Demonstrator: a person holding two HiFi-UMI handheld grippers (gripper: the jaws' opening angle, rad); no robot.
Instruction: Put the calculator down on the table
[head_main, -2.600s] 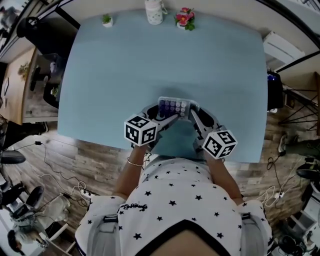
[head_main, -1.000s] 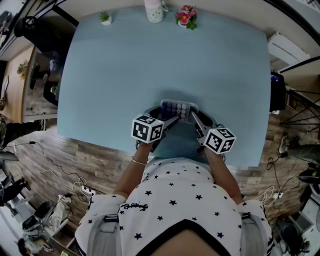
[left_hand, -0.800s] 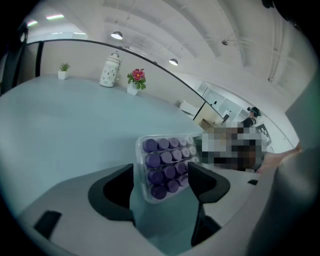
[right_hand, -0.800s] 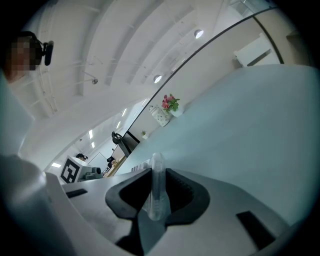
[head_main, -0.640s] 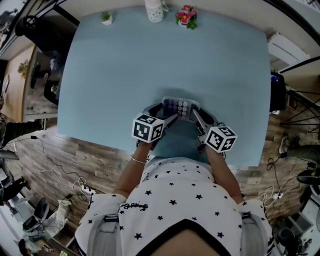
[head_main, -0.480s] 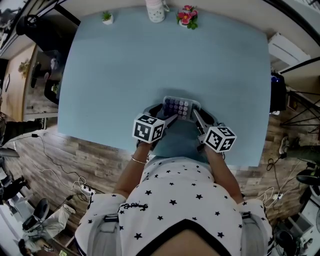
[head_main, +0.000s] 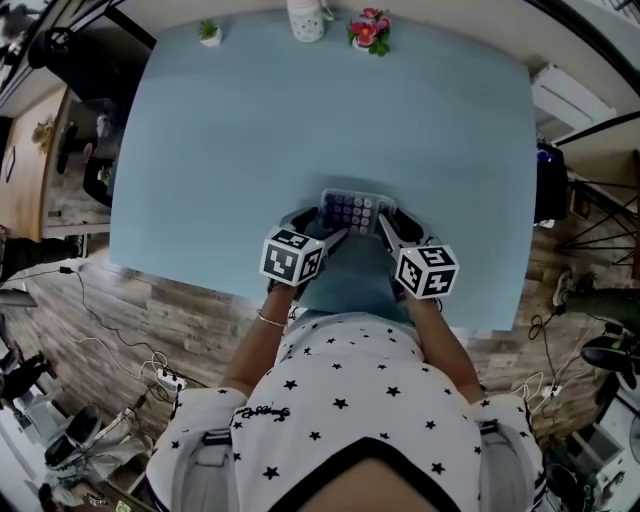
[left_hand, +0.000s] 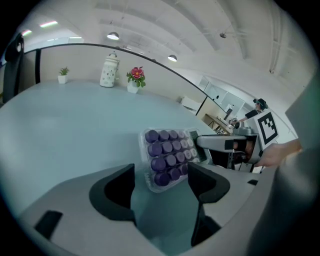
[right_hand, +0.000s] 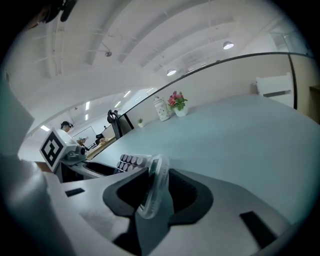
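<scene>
**A:** Where do we have the calculator (head_main: 352, 212)?

**B:** Keys up on the blue table (head_main: 250, 130), near its front edge, right between our two tongs. In the left gripper view it looks a little tipped, so we can't swear it lies flat.

**A:** And our grip?

**B:** The right gripper (right_hand: 156, 182) has just been opening its jaws. The calculator's clear rim stands between them with a gap on each side, so we judge it let go. The left gripper (left_hand: 160, 176) is spread wide, with the calculator's near corner just between its tips and no pad pressing.

**A:** What could spoil it from here?

**B:** Mostly how we pull out. The rim sits deep in the right jaws. If we back off crooked or roll that wrist, a pad could hook it and drag it toward the front edge, which is close. If one side is propped up, it could slap down or skid. A careless left jaw could nudge it too.

**A:** Anything else at risk?

**B:** No. The jug (head_main: 307, 20), the flowers (head_main: 368, 30) and the small plant (head_main: 208, 32) stand at the far edge, well apart.
</scene>
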